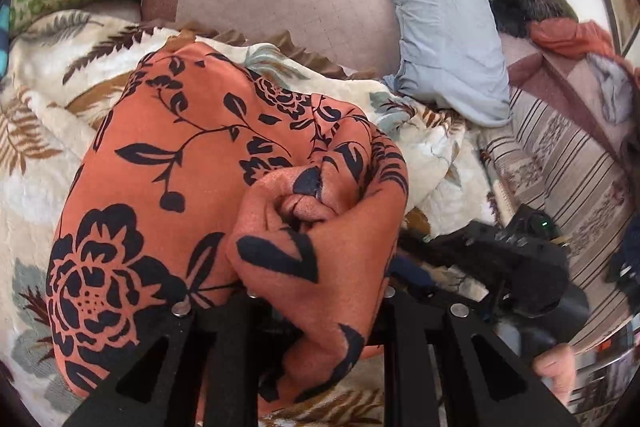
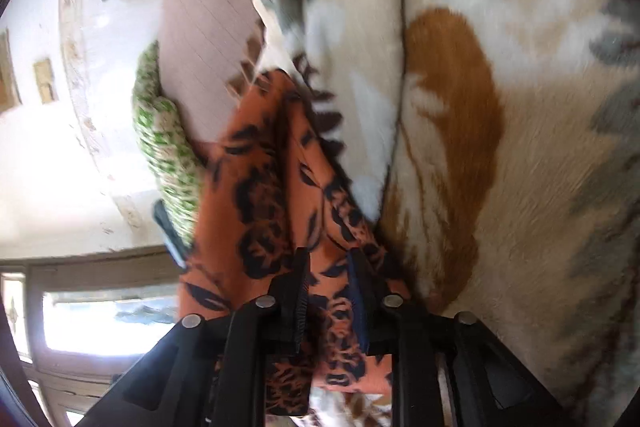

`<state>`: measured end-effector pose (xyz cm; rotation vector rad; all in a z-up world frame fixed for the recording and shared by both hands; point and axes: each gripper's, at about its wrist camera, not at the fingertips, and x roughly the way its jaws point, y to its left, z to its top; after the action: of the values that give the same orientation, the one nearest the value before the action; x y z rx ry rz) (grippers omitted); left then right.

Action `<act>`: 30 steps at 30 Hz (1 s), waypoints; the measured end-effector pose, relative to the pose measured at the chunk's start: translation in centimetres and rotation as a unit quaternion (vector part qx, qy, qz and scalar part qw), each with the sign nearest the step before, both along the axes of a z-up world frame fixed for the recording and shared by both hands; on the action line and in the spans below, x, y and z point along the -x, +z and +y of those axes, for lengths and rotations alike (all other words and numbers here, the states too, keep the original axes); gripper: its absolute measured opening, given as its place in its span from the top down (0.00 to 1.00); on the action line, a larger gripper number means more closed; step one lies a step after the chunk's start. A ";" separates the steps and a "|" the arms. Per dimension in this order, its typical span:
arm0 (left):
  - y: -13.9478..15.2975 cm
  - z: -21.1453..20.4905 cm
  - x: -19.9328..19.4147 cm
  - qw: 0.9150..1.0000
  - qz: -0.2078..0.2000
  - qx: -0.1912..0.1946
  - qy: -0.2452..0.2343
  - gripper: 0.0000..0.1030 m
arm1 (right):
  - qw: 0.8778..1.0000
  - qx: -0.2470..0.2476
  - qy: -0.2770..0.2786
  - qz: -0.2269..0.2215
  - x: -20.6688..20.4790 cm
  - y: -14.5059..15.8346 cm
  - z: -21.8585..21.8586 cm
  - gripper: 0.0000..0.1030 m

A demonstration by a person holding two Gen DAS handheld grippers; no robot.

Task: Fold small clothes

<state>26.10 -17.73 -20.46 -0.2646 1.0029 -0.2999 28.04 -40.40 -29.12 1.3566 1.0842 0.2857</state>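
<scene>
Both my claws are clenched on the rust-orange cloth with black flower print (image 1: 168, 163), left gripper (image 1: 312, 291) and right gripper (image 2: 328, 287). It drapes over the leaf-patterned fleece blanket (image 1: 36, 155) toward twelve o'clock. Mid-fold, I judge; next, lay the held edge flat.

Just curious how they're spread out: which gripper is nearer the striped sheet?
Right. The right gripper, shut on the orange cloth, sits beside the striped sheet; the left gripper grips the cloth farther off, over the floral blanket.
</scene>
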 end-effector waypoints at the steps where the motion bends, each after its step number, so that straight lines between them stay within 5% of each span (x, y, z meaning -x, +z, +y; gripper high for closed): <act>1: 0.1 -0.8 -0.4 1.000 0.002 -0.010 -0.003 0.65 | 1.000 -0.023 -0.007 -0.006 0.1 -0.1 -0.4 0.71; 2: 0.0 -1.3 -0.6 1.000 0.006 -0.007 -0.014 0.58 | 0.999 -0.045 -0.020 -0.014 0.4 -0.2 -1.0 0.48; 4: 0.4 -1.9 0.3 0.998 0.006 0.017 -0.052 0.37 | 0.997 -0.055 -0.057 -0.026 1.1 0.2 -2.1 0.25; 8: 2.9 -1.1 2.9 0.994 -0.040 -0.006 -0.104 0.32 | 0.995 -0.043 -0.066 -0.058 1.2 1.5 -3.8 0.25; 11: 4.1 2.5 4.1 0.995 -0.075 -0.024 -0.068 0.31 | 0.997 -0.010 -0.035 -0.062 -0.1 2.1 -3.5 0.25; 14: 3.5 5.7 3.7 0.997 -0.068 -0.035 -0.024 0.30 | 0.998 0.015 -0.010 -0.067 -1.8 2.3 -2.9 0.25; 17: 1.9 5.9 3.1 0.996 -0.044 -0.076 -0.014 0.31 | 0.997 0.026 0.007 -0.066 -4.3 1.6 -1.6 0.25; 21: 0.8 3.0 4.0 0.976 -0.086 -0.193 -0.053 0.31 | 0.991 0.114 0.030 -0.054 -7.5 2.5 0.8 0.25; 22: 0.5 2.7 4.2 0.971 -0.092 -0.209 -0.064 0.31 | 0.987 0.144 0.037 -0.052 -8.1 3.0 1.4 0.26; 24: -0.1 2.5 4.9 0.964 -0.105 -0.230 -0.082 0.31 | 0.973 0.212 0.062 -0.061 -8.6 4.3 2.8 0.43; 25: -0.2 2.7 5.1 0.963 -0.114 -0.227 -0.088 0.31 | 0.962 0.252 0.078 -0.064 -8.8 4.7 3.4 0.76; 28: -0.3 3.8 5.0 0.969 -0.132 -0.190 -0.092 0.31 | 0.921 0.368 0.110 -0.069 -8.8 6.1 6.1 0.87; 30: -0.3 4.7 4.9 0.973 -0.142 -0.157 -0.092 0.31 | 0.912 0.388 0.103 -0.081 -8.3 7.5 6.5 0.88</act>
<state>21.23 -13.07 -20.73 0.1579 0.7782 -0.3308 36.35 -33.94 -21.66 0.4974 1.0390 0.0929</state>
